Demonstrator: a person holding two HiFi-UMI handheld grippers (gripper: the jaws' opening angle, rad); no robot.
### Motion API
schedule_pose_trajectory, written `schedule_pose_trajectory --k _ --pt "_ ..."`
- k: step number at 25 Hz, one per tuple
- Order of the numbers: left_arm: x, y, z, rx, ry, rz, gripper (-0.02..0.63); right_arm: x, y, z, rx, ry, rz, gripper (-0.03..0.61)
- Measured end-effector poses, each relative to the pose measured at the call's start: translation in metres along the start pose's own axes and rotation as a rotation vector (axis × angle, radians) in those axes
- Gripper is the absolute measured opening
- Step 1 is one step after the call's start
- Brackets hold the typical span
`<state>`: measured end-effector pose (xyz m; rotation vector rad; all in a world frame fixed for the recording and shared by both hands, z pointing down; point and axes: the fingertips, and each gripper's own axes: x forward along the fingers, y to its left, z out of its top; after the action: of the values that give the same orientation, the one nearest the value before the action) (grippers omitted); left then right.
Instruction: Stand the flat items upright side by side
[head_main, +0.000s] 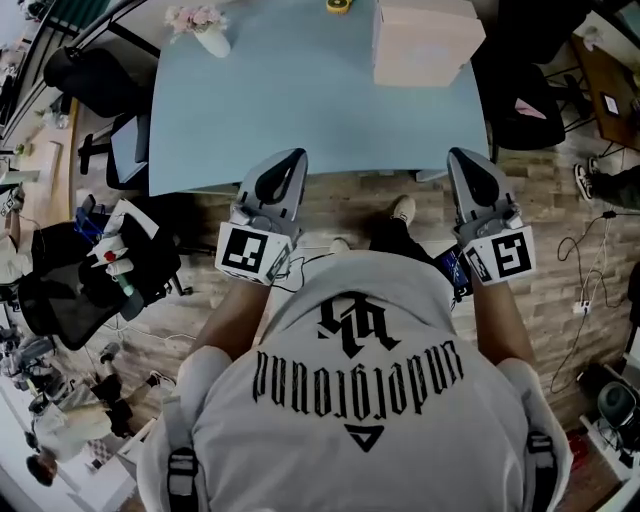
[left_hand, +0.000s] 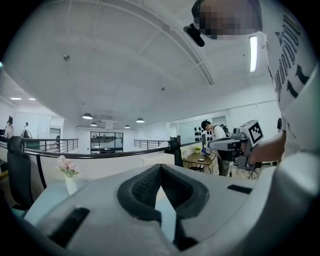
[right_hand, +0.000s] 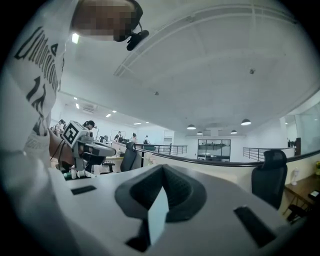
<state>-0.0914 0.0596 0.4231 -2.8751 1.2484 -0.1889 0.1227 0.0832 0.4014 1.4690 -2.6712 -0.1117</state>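
The left gripper (head_main: 290, 160) and the right gripper (head_main: 462, 158) are smooth grey plastic shells w/ rounded noses, each carrying a cube w/ black-and-white square markers near the forearm. In the left gripper view the jaws of the left gripper (left_hand: 160, 169) are together: the two dark, finely ribbed rubber pads meet in one line at the tip, nothing btw. them. It is the same in the right gripper view: the jaws of the right gripper (right_hand: 162, 170) are pressed together and hold nothing.

Both grippers are held over the wooden plank floor (head_main: 380, 195), just before the near edge of the table (head_main: 300, 100), which has a matte, pale blue, flat top. On its far right part stands a beige rectangular box (head_main: 425, 40), prob. cardboard; at the far left a white vase w/ pink flowers (head_main: 205, 30).

The flat items cannot be made out in any view. The box is well apart from both jaws.
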Motion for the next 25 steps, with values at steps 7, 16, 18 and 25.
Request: schedule_pose_trajectory --k 7,16,18,25 --pt "-0.082 0.002 0.002 0.011 -0.029 -0.047 0.000 -0.023 0.087 0.011 -0.032 0.006 -0.013 0.005" --pt "-0.131 0.001 0.006 -0.020 -0.048 -0.039 0.000 -0.046 0.133 0.029 -0.049 0.005 -0.017 0.005" --pt "-0.137 0.003 0.006 -0.026 -0.051 -0.030 0.000 -0.048 0.140 0.031 -0.049 -0.001 -0.016 0.005" --pt "-0.147 0.009 0.010 -0.030 -0.069 -0.017 0.000 -0.051 0.148 0.031 -0.042 -0.013 -0.033 0.005"
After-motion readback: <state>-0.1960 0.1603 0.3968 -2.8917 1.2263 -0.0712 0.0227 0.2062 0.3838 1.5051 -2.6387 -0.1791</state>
